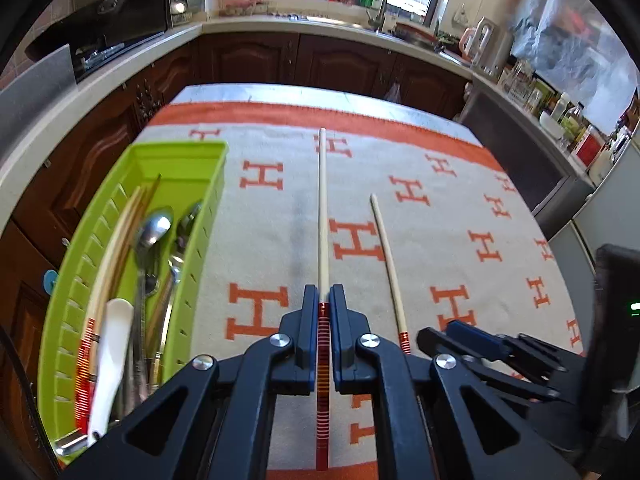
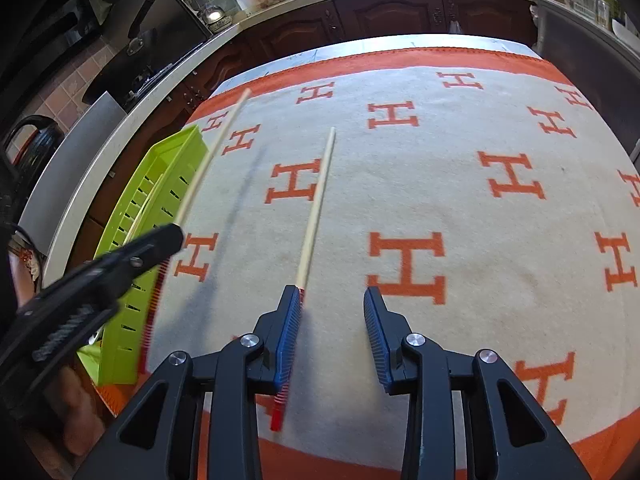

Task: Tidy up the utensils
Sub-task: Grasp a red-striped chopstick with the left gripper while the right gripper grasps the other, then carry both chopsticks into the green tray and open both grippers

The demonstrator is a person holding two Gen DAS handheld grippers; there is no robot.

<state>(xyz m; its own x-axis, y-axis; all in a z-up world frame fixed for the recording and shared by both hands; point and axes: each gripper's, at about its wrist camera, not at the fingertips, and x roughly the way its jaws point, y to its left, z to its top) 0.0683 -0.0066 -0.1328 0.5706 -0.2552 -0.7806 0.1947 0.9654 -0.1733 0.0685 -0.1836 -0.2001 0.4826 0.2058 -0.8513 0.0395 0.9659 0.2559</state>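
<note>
Since the green tray collects utensils, I clamp one chopstick in the left gripper, while the right gripper gapes beside the other chopstick

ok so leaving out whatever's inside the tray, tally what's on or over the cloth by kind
chopsticks: 2 (held chopstick in the left gripper, loose chopstick lying on the cloth)
green tray: 1
total: 3
</note>
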